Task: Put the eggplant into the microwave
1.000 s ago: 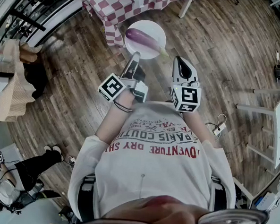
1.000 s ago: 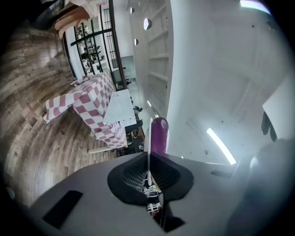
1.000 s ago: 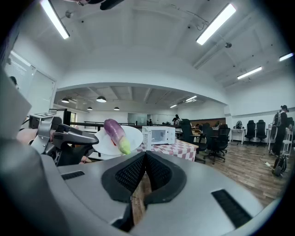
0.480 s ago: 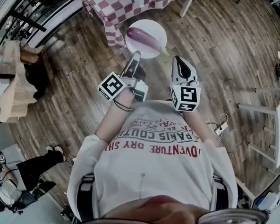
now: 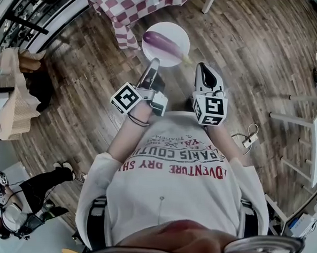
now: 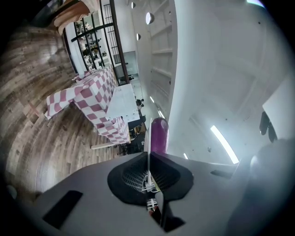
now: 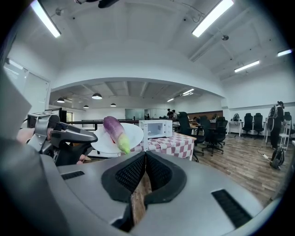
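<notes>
A purple eggplant (image 5: 161,41) with a green stem end lies on a round white plate (image 5: 176,32). My left gripper (image 5: 153,62) is shut on the near rim of that plate and holds it up over the wooden floor. In the left gripper view the plate (image 6: 148,131) shows edge-on between the jaws, with the eggplant (image 6: 159,133) just beyond. My right gripper (image 5: 203,68) is shut with nothing in it, just right of the plate. The right gripper view shows the eggplant (image 7: 115,131), the plate (image 7: 134,132) and a white microwave (image 7: 156,128) on a table behind them.
A table with a red-and-white checkered cloth (image 5: 128,4) stands ahead, beyond the plate. White table legs (image 5: 295,123) and a cable lie on the floor at the right. A person (image 5: 14,205) sits at the lower left. Office chairs (image 7: 209,133) stand further back.
My left gripper still holds the plate with the eggplant, and my right stays shut beside it. The checkered table has slid slightly toward the top of the head view.
</notes>
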Available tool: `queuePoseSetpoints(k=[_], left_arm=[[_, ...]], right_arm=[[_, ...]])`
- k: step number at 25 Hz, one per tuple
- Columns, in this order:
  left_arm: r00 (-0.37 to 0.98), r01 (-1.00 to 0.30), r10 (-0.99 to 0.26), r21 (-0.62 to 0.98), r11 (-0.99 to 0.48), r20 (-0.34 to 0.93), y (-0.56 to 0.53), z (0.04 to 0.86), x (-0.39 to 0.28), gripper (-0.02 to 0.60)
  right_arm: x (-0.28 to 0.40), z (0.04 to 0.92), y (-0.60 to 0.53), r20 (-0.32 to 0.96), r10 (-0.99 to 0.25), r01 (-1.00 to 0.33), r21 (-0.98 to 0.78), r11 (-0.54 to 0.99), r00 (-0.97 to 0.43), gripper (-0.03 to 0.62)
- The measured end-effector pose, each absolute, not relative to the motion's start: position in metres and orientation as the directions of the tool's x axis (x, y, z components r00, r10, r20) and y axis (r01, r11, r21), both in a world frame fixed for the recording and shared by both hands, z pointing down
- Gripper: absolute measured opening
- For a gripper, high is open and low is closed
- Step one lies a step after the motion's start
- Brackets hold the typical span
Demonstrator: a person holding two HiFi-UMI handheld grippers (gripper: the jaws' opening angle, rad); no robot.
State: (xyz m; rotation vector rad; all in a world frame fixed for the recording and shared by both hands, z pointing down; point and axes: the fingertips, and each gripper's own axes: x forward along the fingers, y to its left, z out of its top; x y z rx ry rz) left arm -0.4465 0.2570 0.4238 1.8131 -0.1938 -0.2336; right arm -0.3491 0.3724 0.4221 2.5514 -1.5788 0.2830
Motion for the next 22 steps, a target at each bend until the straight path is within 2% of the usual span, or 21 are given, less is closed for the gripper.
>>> queuePoseSetpoints(k=[5, 11, 18, 22], left_arm=[[0.953, -0.061, -0.303, 0.962, -0.267, -0.024, 0.244, 0.435, -0.413, 0.035], [0.945, -0.03, -0.323, 0.972, -0.234, -0.049, 0.238, 0.431, -0.352, 0.035], [0.917, -0.047, -0.397, 0.979, -0.2, -0.037, 0.23, 0.43, -0.257, 0.035], [0.9, -0.014, -0.43, 0.98, -0.196, -0.073, 0.227, 0.42, -0.198, 0.035]], right_arm=[[-0.31, 0.433, 0.364, 0.237, -0.875, -0.903, 0.015, -0.43, 0.421, 0.026], [-0.247, 0.433, 0.351, 0.231, -0.886, -0.909, -0.015, -0.417, 0.403, 0.026], [-0.137, 0.421, 0.345, 0.242, -0.901, -0.927, -0.016, -0.376, 0.361, 0.026], [-0.071, 0.412, 0.337, 0.227, -0.913, -0.938, 0.0, -0.347, 0.338, 0.026]])
